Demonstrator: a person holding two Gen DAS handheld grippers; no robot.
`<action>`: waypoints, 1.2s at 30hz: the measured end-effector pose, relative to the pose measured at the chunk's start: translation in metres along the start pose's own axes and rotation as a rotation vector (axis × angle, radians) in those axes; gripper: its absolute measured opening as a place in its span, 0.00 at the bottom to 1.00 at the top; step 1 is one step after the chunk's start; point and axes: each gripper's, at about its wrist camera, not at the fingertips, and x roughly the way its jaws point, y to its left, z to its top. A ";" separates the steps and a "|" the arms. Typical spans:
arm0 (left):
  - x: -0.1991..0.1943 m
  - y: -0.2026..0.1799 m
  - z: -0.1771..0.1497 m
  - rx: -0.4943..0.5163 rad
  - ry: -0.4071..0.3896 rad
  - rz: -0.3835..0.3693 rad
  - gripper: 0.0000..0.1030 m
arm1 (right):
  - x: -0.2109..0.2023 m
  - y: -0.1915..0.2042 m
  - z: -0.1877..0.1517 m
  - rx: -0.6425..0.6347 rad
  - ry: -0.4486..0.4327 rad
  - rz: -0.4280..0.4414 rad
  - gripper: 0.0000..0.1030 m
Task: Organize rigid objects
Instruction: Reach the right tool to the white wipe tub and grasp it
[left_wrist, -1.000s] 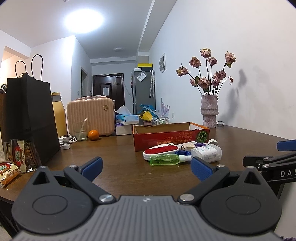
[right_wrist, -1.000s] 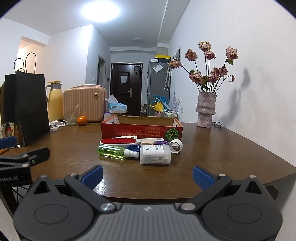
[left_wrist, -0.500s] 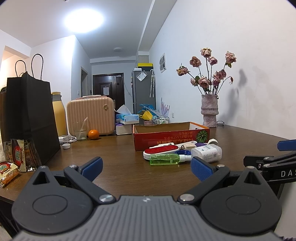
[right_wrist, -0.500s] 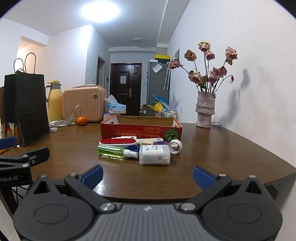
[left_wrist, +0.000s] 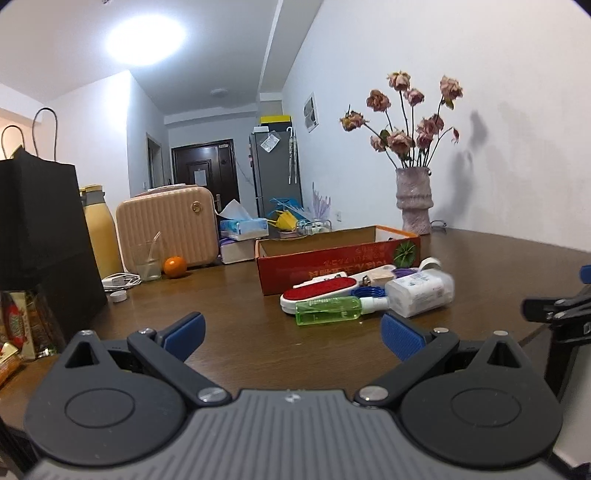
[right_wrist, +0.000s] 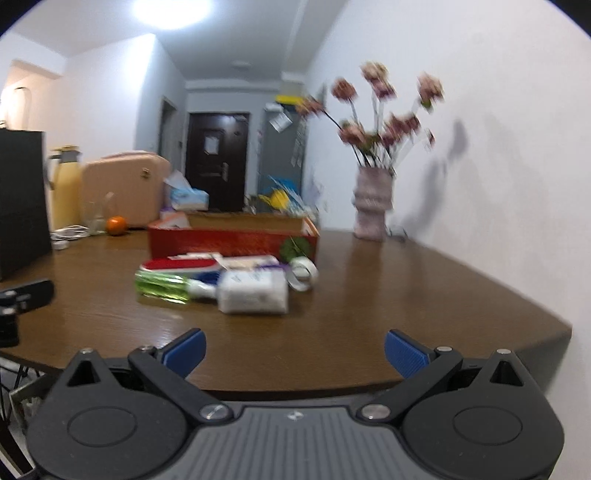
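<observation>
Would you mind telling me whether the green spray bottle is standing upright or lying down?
Lying down. The green spray bottle rests on its side on the table, white nozzle pointing toward the white bottle.

1. I am holding my left gripper (left_wrist: 291, 330) wide apart above the table (left_wrist: 229, 332).
2. A green bottle (left_wrist: 328, 312) is lying ahead, touching a red brush (left_wrist: 319, 291) before the red box (left_wrist: 332, 264).

Whole right wrist view smeared by motion blur: label on white bottle (right_wrist: 255, 291) unreadable, flowers (right_wrist: 380, 110) streaked, green bottle (right_wrist: 162, 286) fuzzy. In left wrist view, black paper bag (left_wrist: 40, 236) cut by left edge, snack packets (left_wrist: 14, 332) at lower left half out of frame. Inside of red box (left_wrist: 332, 262) hidden behind its front wall. Upside-down print there too small to read.
</observation>
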 end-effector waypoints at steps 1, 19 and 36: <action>0.009 -0.002 -0.002 0.002 0.007 0.021 1.00 | 0.009 -0.005 -0.002 0.016 0.012 -0.002 1.00; 0.163 -0.038 0.032 -0.198 0.286 -0.253 0.94 | 0.163 -0.048 0.043 0.204 0.118 0.297 0.67; 0.201 -0.051 0.042 -0.417 0.453 -0.472 0.33 | 0.186 -0.056 0.040 0.345 0.188 0.447 0.22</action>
